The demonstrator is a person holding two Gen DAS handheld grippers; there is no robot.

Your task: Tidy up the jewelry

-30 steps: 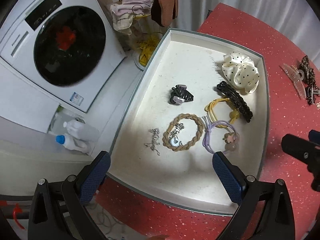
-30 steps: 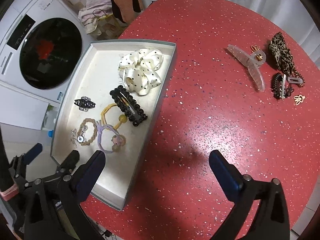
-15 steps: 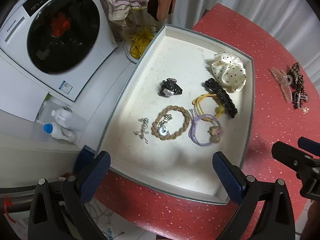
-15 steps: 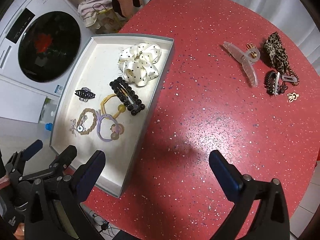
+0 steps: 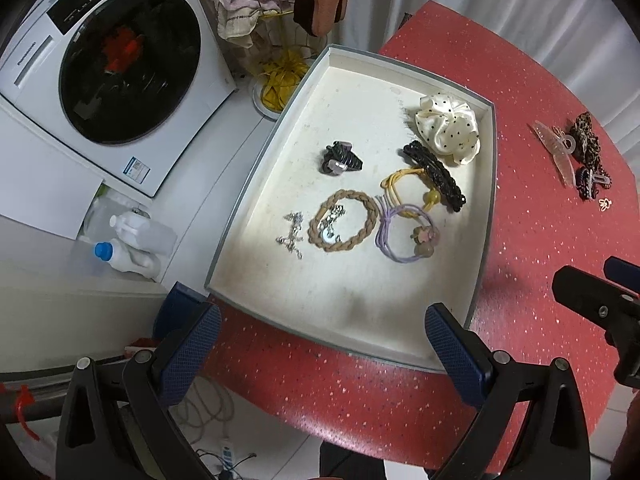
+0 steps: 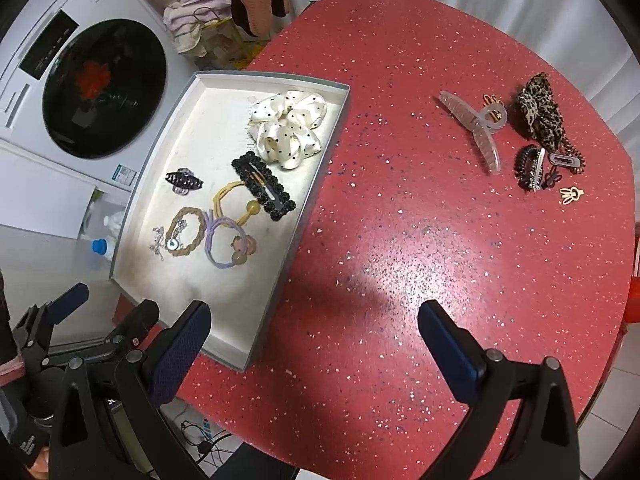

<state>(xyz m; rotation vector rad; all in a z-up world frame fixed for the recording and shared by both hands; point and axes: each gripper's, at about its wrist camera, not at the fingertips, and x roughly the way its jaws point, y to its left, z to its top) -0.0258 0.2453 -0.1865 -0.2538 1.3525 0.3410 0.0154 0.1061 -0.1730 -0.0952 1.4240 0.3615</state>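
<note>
A white tray on the red table holds a polka-dot scrunchie, a black beaded clip, a small black claw clip, yellow and purple hair ties, a braided bracelet and a silver chain. A clear claw clip, a leopard scrunchie and small clips lie on the table at the right. My left gripper is open and empty above the tray's near edge. My right gripper is open and empty above the table.
A washing machine stands to the left, below table level. Bottles sit beside it on the floor. A rack with cloths and slippers stands behind the tray. The table's near edge runs just below both grippers.
Both grippers have pulled back and up from the table, so the tray and the clips look smaller and farther. Both stay open and empty.
</note>
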